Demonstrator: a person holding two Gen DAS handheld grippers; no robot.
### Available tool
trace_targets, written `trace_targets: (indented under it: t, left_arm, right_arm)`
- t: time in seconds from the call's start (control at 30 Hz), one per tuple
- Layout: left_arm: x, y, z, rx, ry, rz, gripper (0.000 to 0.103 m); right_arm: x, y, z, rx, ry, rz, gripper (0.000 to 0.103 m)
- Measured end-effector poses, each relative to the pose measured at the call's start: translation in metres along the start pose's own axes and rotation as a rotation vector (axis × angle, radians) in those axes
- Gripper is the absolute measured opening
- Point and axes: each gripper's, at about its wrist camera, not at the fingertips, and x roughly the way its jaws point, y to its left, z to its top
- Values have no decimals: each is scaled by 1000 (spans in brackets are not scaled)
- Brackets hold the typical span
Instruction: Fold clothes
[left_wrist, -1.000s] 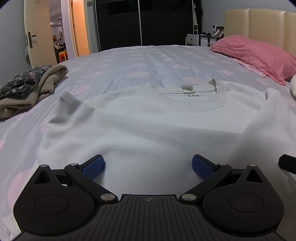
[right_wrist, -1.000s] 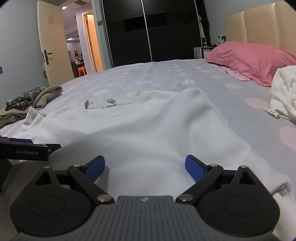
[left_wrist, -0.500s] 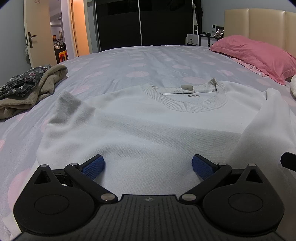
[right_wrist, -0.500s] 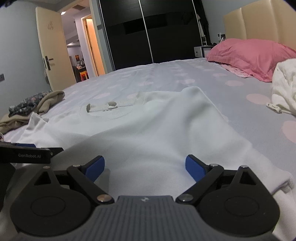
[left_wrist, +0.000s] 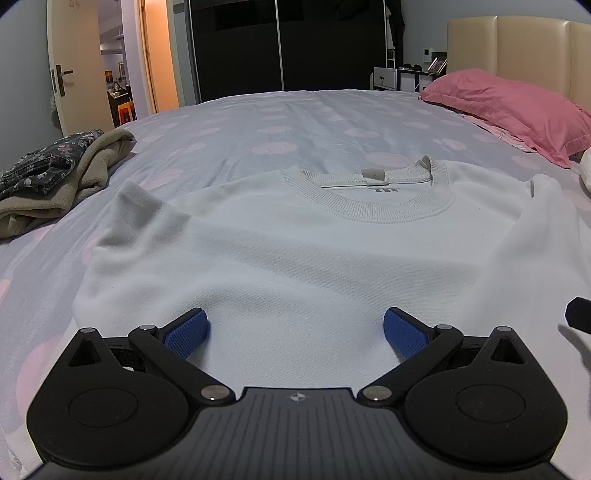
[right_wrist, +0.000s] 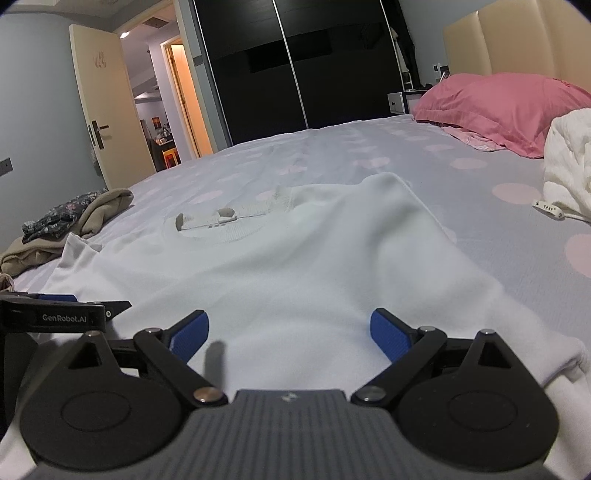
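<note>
Right tongs (right_wrist: 290, 334) tipped up, spread, seemingly over white sweatshirt (right_wrist: 295, 266).

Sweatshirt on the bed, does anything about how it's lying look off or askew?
Mostly flat and face up, but the sweatshirt has its left shoulder corner sticking up in a peak instead of lying flat, and a sleeve is folded across the right side. Both grippers are open above the hem; nothing looks damaged.

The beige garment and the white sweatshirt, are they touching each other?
Apart. In the left wrist view a strip of spotted bedsheet plainly separates the beige garment from the white sweatshirt and its folded sleeve.
</note>
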Motion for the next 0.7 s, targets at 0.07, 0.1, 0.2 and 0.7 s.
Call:
trace_targets:
  t: [0.07, 0.1, 0.2, 0.7]
  left_arm:
    - [0, 0, 0, 0, 0, 0, 103]
    - [0, 0, 0, 0, 0, 0, 103]
    - [0, 0, 0, 1, 1, 1, 103]
    - [0, 0, 0, 5, 0, 1, 103]
  right_arm:
    - [-1, -2, 0, 8, -7, 7, 96]
    - [-2, -2, 0, 9, -9, 8, 95]
    - [-7, -1, 1, 13, -14, -3, 95]
    - [-128, 55, 60, -114, -11, -165, 95]
